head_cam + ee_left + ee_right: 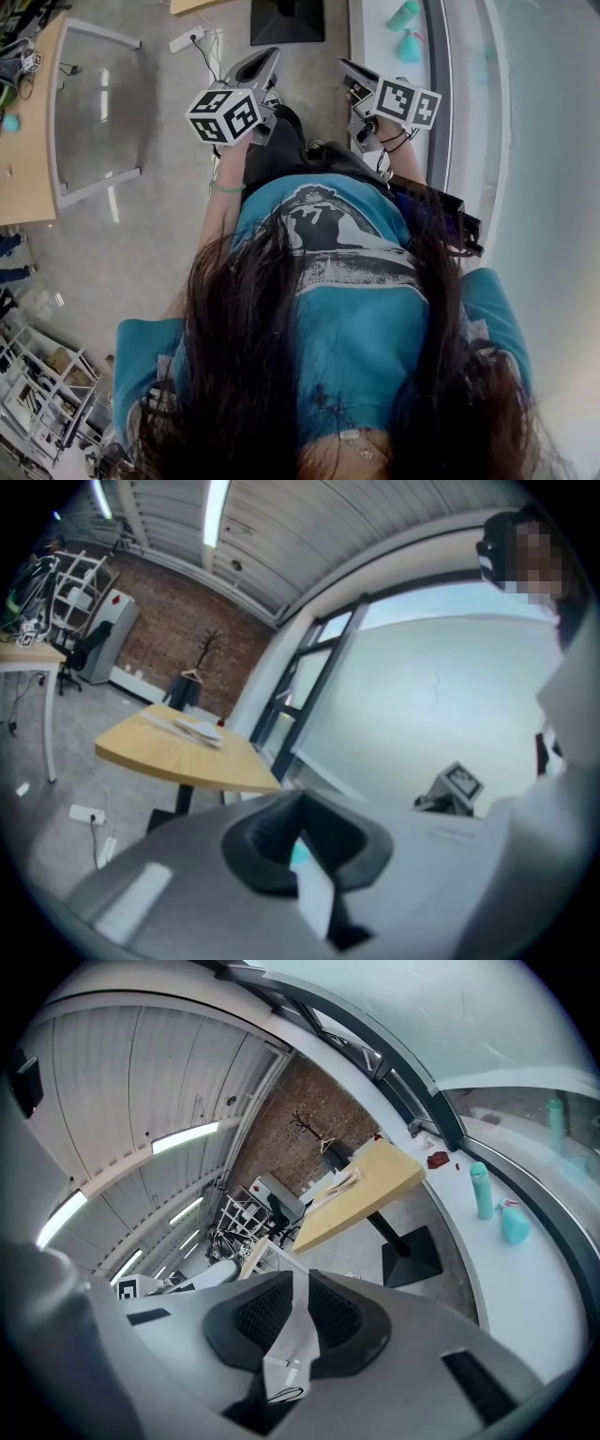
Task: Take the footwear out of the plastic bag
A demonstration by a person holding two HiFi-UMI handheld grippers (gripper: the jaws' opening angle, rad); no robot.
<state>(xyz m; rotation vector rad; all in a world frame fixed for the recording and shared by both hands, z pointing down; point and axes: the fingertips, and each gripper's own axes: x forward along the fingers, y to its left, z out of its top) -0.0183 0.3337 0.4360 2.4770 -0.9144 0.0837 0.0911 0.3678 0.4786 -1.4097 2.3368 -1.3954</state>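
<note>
A person (356,319) in a teal printed T-shirt, long dark hair falling forward, holds a two-fingered gripper in each hand above a grey concrete floor (159,234). Both grippers point ahead, side by side and apart from each other. A white ledge (377,28) runs under a curved window along the person's right, and a brick wall (178,621) closes the far end of the room. At the person's left is a wooden tabletop (23,150) on a white frame, with a wire shelf rack (37,384) in the lower left corner of the head view. Ahead, a second wooden tabletop (361,1194), with papers lying on it, rests on a black pedestal base (410,1258).

The left gripper (264,60) has its fingers (262,846) closed together. The right gripper (349,71), held by the edge of the ledge, has its fingers (251,1321) a narrow slit apart, and only floor shows through the gap. Each gripper carries a cube with black-and-white square markers, the left cube (223,114) and the right cube (408,101).

A tall teal bottle (480,1190) and a squat teal bottle (514,1222) stand near each other on the ledge. A white power strip (186,39) lies on the floor ahead of the left gripper. A green band (227,188) circles the person's left wrist. Neither the plastic bag nor the footwear shows in any view.
</note>
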